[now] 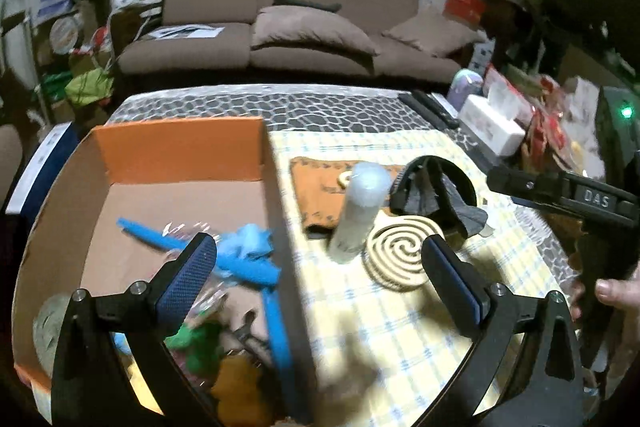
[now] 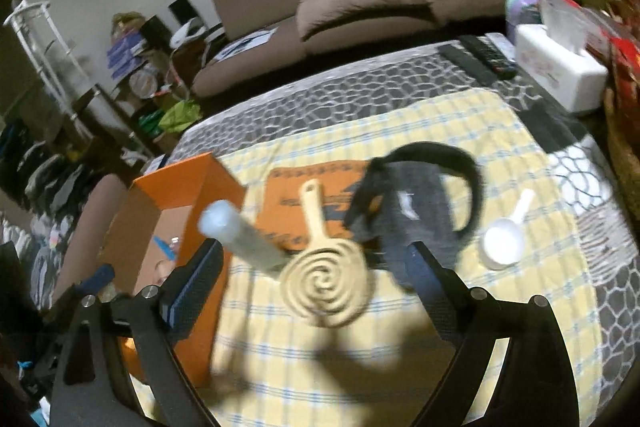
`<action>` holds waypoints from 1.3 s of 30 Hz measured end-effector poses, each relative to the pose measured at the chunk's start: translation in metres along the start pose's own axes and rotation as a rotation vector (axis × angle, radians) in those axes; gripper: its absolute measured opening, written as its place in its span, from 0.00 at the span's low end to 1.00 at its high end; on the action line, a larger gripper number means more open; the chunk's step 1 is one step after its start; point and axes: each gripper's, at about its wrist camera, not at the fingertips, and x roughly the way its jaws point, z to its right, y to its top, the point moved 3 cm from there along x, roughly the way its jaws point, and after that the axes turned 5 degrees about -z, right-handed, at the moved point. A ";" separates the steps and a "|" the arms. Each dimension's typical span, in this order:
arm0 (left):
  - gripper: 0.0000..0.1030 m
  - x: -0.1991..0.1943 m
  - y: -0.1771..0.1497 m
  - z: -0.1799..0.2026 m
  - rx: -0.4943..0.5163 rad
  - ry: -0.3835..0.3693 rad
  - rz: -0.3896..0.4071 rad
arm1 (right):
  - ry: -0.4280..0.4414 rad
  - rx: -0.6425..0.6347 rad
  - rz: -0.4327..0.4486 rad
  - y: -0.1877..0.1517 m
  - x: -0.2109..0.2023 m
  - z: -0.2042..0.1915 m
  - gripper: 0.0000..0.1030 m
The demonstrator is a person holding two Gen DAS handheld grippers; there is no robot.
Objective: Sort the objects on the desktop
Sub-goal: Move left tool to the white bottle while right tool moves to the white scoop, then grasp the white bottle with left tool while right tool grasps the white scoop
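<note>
With both my left gripper (image 1: 318,267) and right gripper (image 2: 314,275) standing wide and empty above the bench (image 2: 360,339), I risk toppling the upright bottle (image 1: 358,211) beside the box (image 1: 180,147) when reaching for the spiral trivet (image 2: 328,287).

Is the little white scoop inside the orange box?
No, the small white plastic scoop lies on the yellow checked cloth, far from the orange cardboard box.
</note>
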 end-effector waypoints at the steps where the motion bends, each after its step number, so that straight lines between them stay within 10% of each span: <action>1: 1.00 0.005 0.003 0.006 0.011 0.001 -0.002 | -0.012 0.008 0.003 0.001 -0.002 0.007 0.92; 20: 0.99 0.085 0.029 0.059 0.103 0.116 -0.083 | -0.238 0.228 -0.009 -0.017 -0.002 0.155 0.95; 33: 0.89 0.118 0.027 0.070 0.146 0.173 -0.117 | -0.288 0.175 -0.039 -0.020 0.034 0.155 0.84; 39: 0.68 0.135 0.022 0.070 0.156 0.186 -0.150 | -0.343 0.107 -0.054 -0.020 0.053 0.145 0.79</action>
